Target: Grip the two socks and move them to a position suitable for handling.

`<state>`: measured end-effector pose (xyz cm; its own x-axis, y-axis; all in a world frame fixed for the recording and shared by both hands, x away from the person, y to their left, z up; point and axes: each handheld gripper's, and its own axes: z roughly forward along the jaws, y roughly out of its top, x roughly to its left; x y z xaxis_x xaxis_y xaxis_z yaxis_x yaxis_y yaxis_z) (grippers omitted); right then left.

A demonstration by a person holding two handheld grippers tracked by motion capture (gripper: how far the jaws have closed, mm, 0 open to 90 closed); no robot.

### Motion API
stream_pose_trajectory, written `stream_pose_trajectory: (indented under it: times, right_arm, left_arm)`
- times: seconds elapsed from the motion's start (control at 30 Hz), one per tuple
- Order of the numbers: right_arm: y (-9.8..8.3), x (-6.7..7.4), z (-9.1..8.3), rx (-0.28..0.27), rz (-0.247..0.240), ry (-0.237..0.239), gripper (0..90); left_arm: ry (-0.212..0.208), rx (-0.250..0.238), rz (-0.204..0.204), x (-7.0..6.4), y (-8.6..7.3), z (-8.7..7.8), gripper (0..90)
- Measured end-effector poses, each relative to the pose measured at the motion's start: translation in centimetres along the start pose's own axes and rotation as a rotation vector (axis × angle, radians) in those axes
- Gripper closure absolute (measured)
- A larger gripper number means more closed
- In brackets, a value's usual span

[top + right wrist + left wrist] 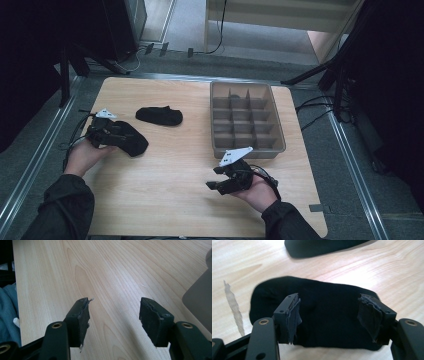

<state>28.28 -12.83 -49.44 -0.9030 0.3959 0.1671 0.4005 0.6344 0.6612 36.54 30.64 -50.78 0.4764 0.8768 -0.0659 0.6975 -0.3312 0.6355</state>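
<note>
Left hand-held gripper, jaws wide, straddles a black sock lying flat on the desk; a second sock lies near the grey divided tray. Right hand-held gripper hovers wide, empty. Risk: frayed pads may snag or pinch one fabric layer only. No legible writing.

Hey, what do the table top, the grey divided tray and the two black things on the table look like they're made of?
Table top: pale wood-grain, probably laminate, slight sheen. Divided tray: grey, matte, likely moulded plastic. Near black item and far one: soft, limp fabric, sock-like.
</note>
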Motion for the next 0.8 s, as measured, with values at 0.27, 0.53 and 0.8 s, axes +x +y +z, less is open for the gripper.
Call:
stream_pose_trajectory:
  times: [0.27, 0.53, 0.8]
  right_arm:
    - [-0.1, -0.1, 0.1, 0.011, 0.004, -0.001, 40.5]
    - [-0.1, 0.0, 0.0, 0.014, 0.004, -0.003, 40.5]
    - [-0.1, 0.0, 0.0, 0.018, 0.007, -0.007, 39.9]
  left_arm:
    - [0.036, 0.034, -0.015, 0.5, 0.4, 2.1, 35.2]
    - [0.042, 0.046, 0.002, 0.4, 0.0, 3.0, 32.5]
    - [0.053, -0.003, 0.023, 0.3, -0.9, 2.7, 50.7]
